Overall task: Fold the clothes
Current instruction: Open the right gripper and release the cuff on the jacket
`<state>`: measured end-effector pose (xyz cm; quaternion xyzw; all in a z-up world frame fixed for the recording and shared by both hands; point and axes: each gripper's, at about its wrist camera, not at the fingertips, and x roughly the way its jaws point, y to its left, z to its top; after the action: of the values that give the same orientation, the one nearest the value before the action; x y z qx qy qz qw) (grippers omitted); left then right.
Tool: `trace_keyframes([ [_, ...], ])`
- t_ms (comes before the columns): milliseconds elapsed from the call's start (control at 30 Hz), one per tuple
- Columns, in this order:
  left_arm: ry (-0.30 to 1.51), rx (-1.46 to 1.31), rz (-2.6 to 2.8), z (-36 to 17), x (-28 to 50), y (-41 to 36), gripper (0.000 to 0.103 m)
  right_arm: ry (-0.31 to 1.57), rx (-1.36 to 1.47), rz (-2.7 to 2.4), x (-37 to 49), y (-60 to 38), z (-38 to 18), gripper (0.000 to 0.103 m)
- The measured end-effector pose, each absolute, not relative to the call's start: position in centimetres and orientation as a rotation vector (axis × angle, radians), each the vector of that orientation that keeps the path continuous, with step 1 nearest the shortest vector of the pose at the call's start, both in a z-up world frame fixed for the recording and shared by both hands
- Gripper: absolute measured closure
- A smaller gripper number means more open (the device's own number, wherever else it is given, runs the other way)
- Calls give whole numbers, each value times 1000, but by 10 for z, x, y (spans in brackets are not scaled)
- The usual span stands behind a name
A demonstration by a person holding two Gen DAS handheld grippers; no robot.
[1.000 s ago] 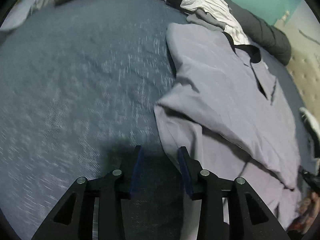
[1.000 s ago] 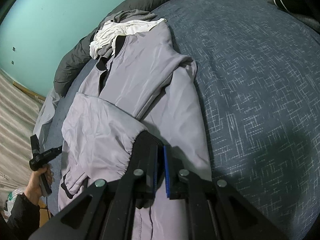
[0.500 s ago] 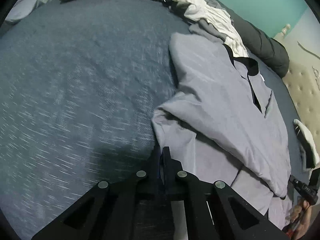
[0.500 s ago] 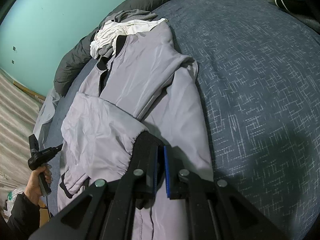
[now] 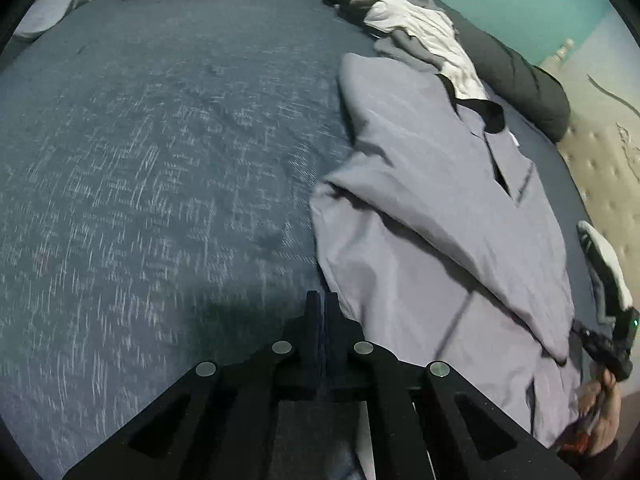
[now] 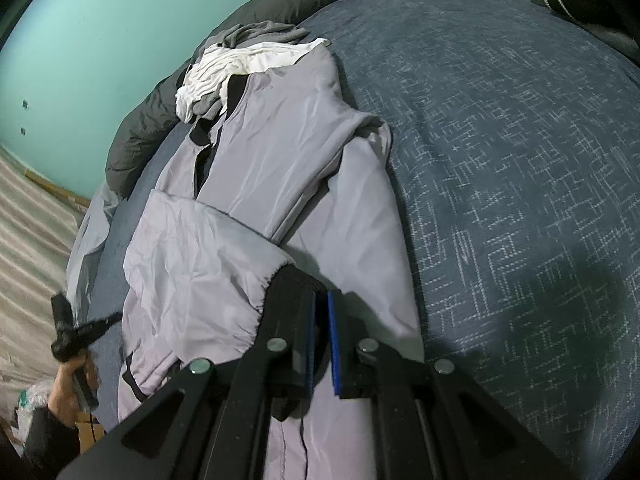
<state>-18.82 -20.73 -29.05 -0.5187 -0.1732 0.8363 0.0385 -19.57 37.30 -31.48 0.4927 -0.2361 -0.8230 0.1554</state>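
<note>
The left gripper point(image 5: 322, 304) is seen pressed fully together, its blue pads meeting with nothing visible between them; it is held over the blue bedcover point(image 5: 160, 184), just beside the near left edge of the grey jacket point(image 5: 432, 208). The right gripper point(image 6: 321, 334) is seen nearly closed, with only a narrow slot left between its blue pads, and the dark cuff point(image 6: 294, 280) of a folded-over sleeve point(image 6: 200, 264) is pinched in it. That sleeve is laid across the lower part of the jacket point(image 6: 288, 152), which is spread lengthwise on the bed point(image 6: 520, 160), its black-lined collar pointed toward the far edge. A heap of white and grey clothes point(image 6: 236, 64) is piled at the collar end, touching the jacket. Behind the heap, a dark rolled duvet point(image 6: 152, 128) is stretched along the bed's far edge, below a turquoise wall point(image 6: 120, 32). A hand point(image 6: 74, 380) gripping a black handle is seen at the left edge of the right wrist view, beside the bed. A black-and-white garment point(image 5: 604, 264) is seen at the right edge of the left wrist view.
</note>
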Motion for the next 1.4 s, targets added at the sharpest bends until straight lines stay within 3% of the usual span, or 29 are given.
trace_keyframes([
  [167, -542, -1579, 2611, -284, -166, -200, 84, -622, 1329, -2480, -186, 376, -282, 92],
  [267, -569, -1546, 2641, -281, -150, -199, 81, -622, 1257, -2437, -171, 362, -260, 84],
  [333, -603, -1523, 2656, -281, -140, -197, 80, -593, 1242, -2332, -159, 337, -253, 71],
  [400, -627, -1504, 2674, -282, -127, -196, 79, -552, 1261, -2224, -145, 307, -255, 65],
  [633, -702, -1448, 2702, -292, -92, -191, 76, -412, 1365, -2042, -116, 212, -279, 65],
  [800, -677, -1426, 2710, -300, -79, -189, 66, -362, 1466, -1987, -115, 171, -299, 65],
  [1133, -696, -1393, 2704, -305, -67, -209, 64, -155, 1625, -2078, -102, 169, -320, 65],
  [1300, -707, -1354, 2707, -298, -63, -215, 64, -166, 1623, -2083, -99, 161, -327, 65],
  [1400, -729, -1340, 2705, -296, -61, -219, 64, -175, 1602, -2079, -96, 161, -327, 89],
])
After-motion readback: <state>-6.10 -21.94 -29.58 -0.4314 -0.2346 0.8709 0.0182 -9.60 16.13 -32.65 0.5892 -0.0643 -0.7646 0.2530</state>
